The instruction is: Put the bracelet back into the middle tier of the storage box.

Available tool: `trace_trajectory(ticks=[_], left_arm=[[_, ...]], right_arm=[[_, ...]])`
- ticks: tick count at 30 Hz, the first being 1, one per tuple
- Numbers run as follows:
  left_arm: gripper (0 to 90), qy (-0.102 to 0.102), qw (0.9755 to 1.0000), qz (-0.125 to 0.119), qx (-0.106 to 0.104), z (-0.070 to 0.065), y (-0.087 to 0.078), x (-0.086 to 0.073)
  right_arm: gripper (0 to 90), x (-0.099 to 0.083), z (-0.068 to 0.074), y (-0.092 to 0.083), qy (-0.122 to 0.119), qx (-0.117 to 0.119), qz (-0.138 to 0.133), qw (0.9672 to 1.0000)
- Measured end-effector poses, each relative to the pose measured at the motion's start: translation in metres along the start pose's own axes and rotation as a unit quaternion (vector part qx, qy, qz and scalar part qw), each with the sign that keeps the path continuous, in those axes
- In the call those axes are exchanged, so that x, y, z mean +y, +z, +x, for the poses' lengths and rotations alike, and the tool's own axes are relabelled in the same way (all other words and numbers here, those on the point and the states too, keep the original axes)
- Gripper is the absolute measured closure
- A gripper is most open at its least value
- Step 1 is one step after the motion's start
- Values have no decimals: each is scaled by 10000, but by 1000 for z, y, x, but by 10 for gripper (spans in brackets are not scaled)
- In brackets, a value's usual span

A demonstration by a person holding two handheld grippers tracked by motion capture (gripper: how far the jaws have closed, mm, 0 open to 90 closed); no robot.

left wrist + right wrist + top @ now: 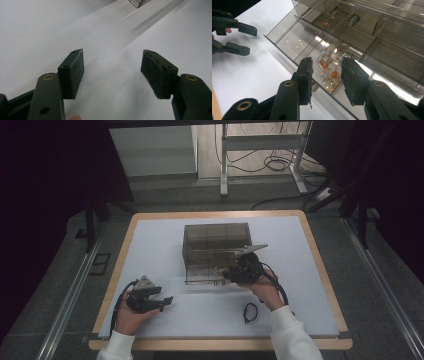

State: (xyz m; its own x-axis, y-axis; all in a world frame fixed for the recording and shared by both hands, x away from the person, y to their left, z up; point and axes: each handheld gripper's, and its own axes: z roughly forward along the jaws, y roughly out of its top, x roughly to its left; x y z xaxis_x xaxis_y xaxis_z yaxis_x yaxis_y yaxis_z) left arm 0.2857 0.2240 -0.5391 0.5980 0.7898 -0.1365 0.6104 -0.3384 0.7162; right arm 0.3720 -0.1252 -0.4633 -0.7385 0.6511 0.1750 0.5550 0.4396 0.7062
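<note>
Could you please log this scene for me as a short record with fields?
Surface: white-topped table with wooden rim
Main item: smoky transparent plastic drawer box, bottom drawer pulled out
Drawer contents: orange, white and gold beaded bracelet; two small gold hoops
Right claw: open, at the bracelet
Left claw: open, empty
Loose item: black loop on table

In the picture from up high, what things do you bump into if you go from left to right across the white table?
Left gripper → smoky clear drawer box → black loop on the mat. The right gripper overlaps the box's front, so its place in the order is unclear.
</note>
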Motion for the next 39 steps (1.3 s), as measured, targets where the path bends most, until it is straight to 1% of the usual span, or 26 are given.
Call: trace_trajectory(ticks=[6,12,20,25,28,36,39], left_arm=[[352,8,10000,6,1,0,0,0],[352,-1,10000,-5,1,0,0,0],[352,4,10000,-3,6,0,0,0],[351,1,10000,4,-2,-1,0,0],[351,-1,10000,-2,2,0,0,0],[351,4,10000,9,-1,-1,1,0],[349,11,10000,11,1,-1,1,0]], right_arm=[[605,-4,0,-4,62,-18,-82,9999],[611,-10,1,-10,63,-3,-67,10000],[644,-22,1,-15,102,15,-97,9999],[703,-27,3,-17,88,38,-111,9999],[746,-29,3,-17,80,103,-57,9999],[871,-35,4,-16,32,93,-3,10000],[895,-36,4,-14,42,102,34,9999]])
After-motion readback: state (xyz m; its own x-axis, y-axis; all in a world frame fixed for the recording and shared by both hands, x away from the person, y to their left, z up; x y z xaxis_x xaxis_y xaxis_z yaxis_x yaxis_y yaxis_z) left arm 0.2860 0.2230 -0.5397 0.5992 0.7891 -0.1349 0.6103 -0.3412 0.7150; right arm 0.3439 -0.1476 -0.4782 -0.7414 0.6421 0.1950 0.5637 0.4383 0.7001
